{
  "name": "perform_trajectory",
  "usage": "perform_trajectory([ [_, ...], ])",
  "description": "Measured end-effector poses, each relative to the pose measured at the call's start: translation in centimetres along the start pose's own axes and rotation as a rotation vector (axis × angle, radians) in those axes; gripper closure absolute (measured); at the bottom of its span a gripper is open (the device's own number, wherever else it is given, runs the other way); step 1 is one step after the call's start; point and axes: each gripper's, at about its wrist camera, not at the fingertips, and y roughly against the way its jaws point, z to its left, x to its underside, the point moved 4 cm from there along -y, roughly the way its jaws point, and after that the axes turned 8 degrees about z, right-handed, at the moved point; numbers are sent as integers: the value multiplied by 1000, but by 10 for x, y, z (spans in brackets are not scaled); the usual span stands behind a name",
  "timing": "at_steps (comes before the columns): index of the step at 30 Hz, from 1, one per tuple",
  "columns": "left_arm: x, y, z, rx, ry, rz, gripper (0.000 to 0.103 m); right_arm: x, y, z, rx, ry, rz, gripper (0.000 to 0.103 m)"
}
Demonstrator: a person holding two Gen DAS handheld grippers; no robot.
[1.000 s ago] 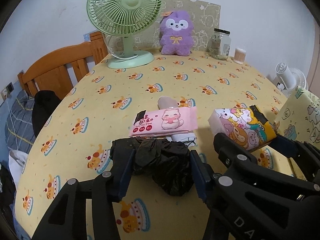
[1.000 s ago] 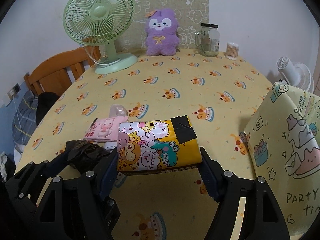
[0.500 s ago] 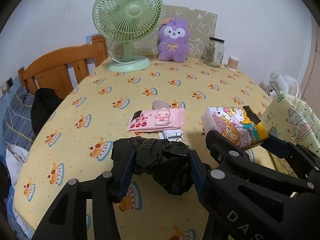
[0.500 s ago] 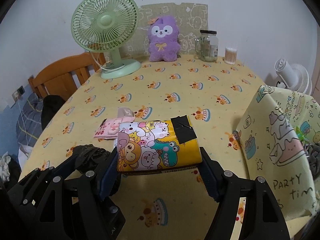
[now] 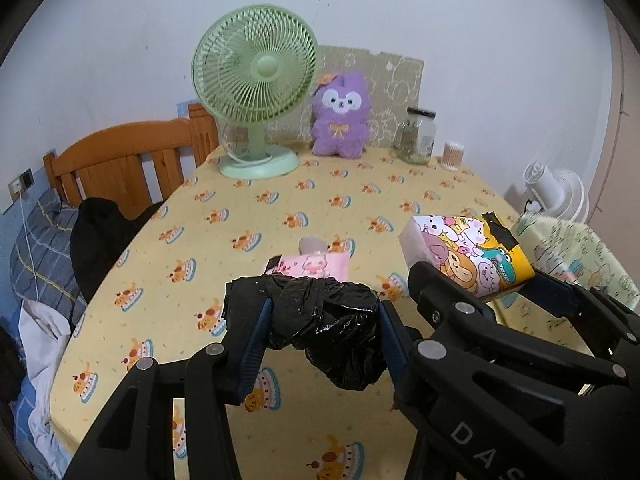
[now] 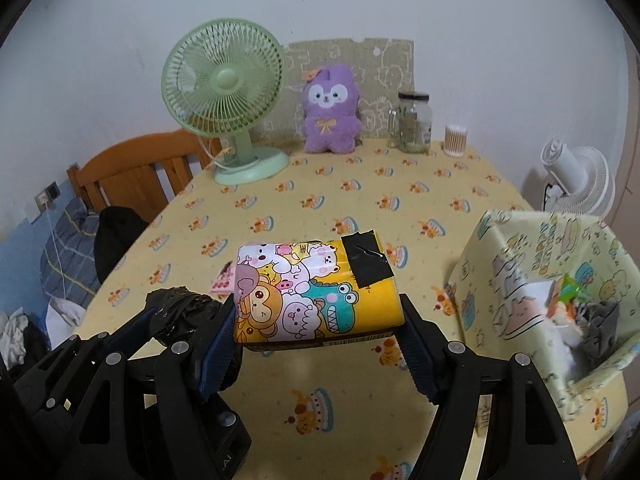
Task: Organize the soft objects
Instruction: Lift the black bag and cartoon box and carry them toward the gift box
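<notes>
Yellow tablecloth (image 6: 328,432) with a cake print covered a rounded table set against a pale wall; a wooden chair back (image 5: 120,156) stood off its far left edge. Along the far edge, from left to right: a green desk fan (image 5: 256,96), a purple plush toy (image 5: 340,116) leaning on a patterned board, a lidded glass jar (image 5: 418,136), and a small tub of cotton swabs (image 6: 456,140). A white fan (image 6: 576,180) stood beyond the table to the right. Left gripper (image 5: 322,320) had its blue pads pressed into both sides of a crumpled black plastic bag (image 5: 324,328), jaws about half apart, the bag hanging clear of the cloth with its lower end drooping below the pads. Right gripper (image 6: 318,320), just beside the left one, was spread fairly wide and clamped on the two ends of a soft pack printed with cartoon animals (image 6: 312,292), a strip of black tape across its upper right corner; the pack was held clear above the table. On the cloth beyond both grippers lay a flat pink wipes packet (image 5: 310,266), with a small pale item just behind it, too hidden to identify. At the table's right edge sat an open fabric storage bin (image 6: 500,272) in a pale cartoon print, with a few mixed items inside, near the right gripper but not touching it.
</notes>
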Motion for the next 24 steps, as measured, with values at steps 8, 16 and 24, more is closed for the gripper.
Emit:
perform_trajectory([
  [8,-12,24,-8,8,-14,-43,48,-11,27,0,-2,13,-39,27],
  [16,-26,46,-15,10,-36,-96,48,-23,54,-4,0,8,-86,27],
  [24,-34,63,-24,17,-50,-129,48,-32,73,-9,8,18,-122,27],
])
